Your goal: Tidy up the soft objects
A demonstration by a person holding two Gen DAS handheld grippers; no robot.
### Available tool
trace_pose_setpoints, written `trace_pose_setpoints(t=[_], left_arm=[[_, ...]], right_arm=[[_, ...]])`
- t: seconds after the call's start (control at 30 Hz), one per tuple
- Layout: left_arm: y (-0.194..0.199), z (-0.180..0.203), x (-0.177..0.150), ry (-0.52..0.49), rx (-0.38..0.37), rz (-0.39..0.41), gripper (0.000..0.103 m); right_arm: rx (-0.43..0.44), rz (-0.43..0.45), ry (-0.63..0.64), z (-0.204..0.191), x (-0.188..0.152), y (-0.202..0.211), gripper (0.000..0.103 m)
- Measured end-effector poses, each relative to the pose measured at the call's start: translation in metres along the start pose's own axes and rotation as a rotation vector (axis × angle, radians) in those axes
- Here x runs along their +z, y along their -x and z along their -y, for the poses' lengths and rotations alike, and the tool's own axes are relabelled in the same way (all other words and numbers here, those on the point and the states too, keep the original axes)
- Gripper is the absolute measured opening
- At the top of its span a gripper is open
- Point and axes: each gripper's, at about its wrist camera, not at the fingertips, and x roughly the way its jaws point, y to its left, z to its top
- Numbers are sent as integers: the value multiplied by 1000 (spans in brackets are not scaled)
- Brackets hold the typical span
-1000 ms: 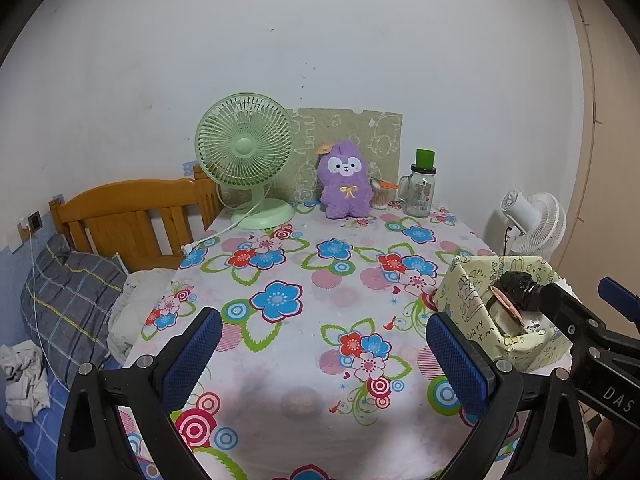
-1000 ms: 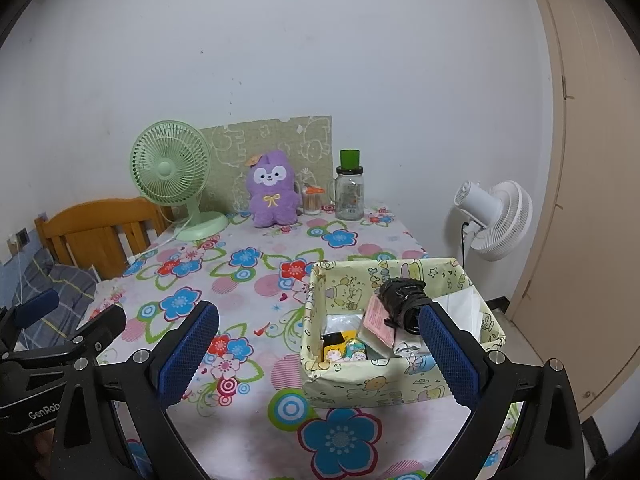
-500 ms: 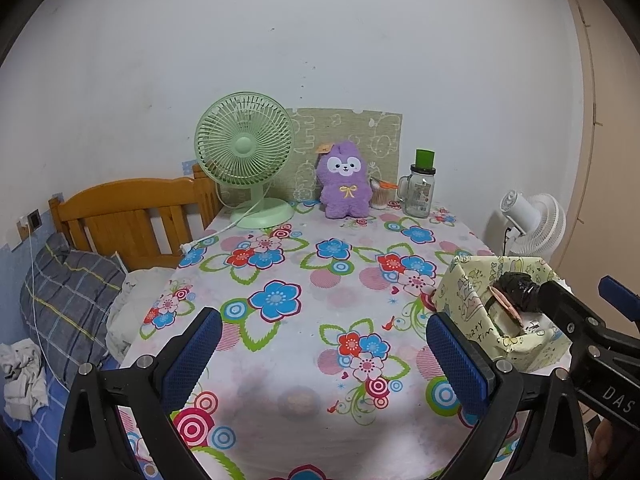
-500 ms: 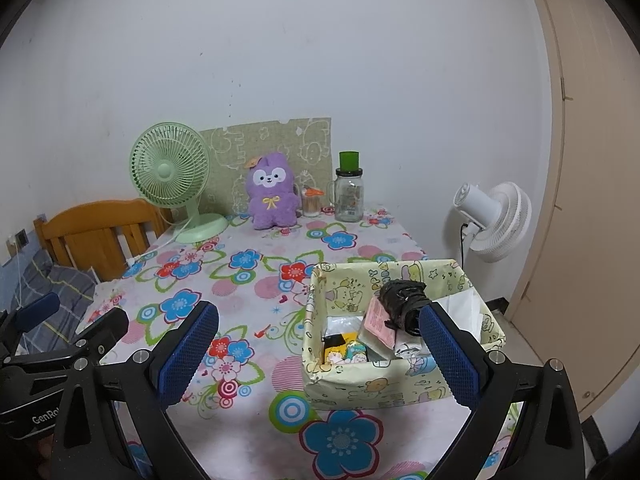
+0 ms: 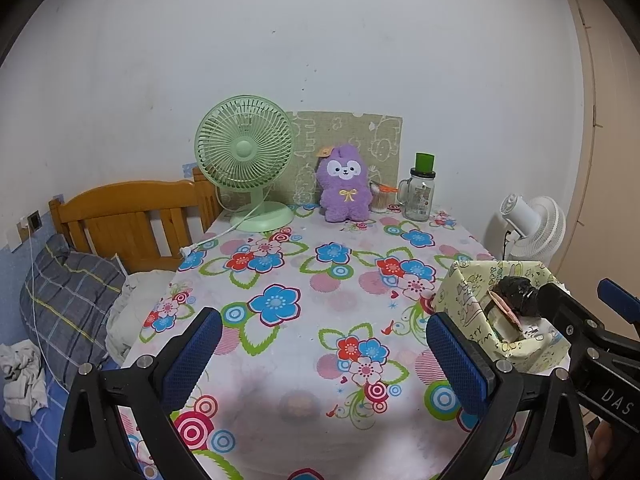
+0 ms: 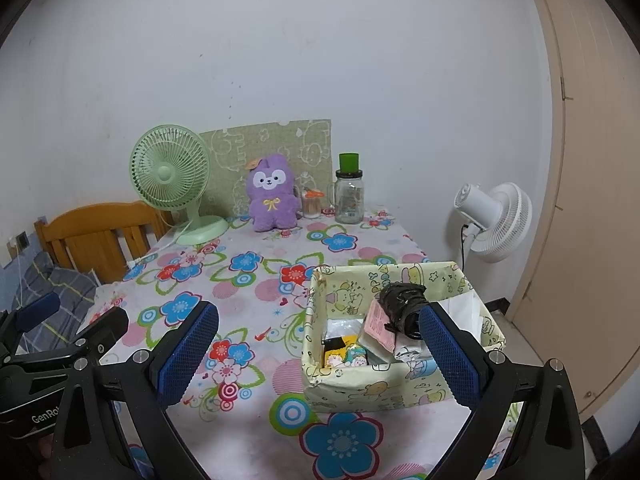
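Left wrist view, left to right: plaid pillow (image 5: 68, 300) at the left edge on the bed, wooden headboard (image 5: 132, 220) behind it. The tabletop (image 5: 304, 320) with its floral cloth fills the centre. Along its far edge by the wall: green desk fan (image 5: 246, 160), then the purple plush toy (image 5: 344, 188) sitting upright in front of a patterned board (image 5: 360, 136), then a small cotton swab container (image 5: 379, 198) just beside the plush, then a glass mug jar with green lid (image 5: 420, 192). A white floor fan (image 5: 532, 226) stands past the tabletop's right edge.

My left claw (image 5: 320, 356) is at lower centre, blue pads spread wide, nothing between them, above bare cloth near the front edge.

At lower right, the yellow cartoon-print storage box (image 5: 464, 300) sits at the tabletop's right side, with a black bundle (image 5: 516, 296) poking above its rim.

Right wrist view: my right claw (image 6: 316, 352) is at lower centre, spread wide, gripping nothing. Its right pad overlaps the box (image 6: 360, 384) in frame; whether they touch, I cannot tell. Inside the box: small printed packets at front left, pink card leaning mid, black bundle (image 6: 402, 304) on top.

The plush (image 6: 274, 192) is in the upper middle of frame, well apart from both claws and from the box.
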Motion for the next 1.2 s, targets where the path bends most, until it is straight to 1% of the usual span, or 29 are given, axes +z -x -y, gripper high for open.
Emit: trace_pose_setpoints(t=[1.2], left_arm=[[0, 2, 2, -5, 8, 14, 103]], right_arm=[[0, 8, 4, 1, 1, 3, 102]])
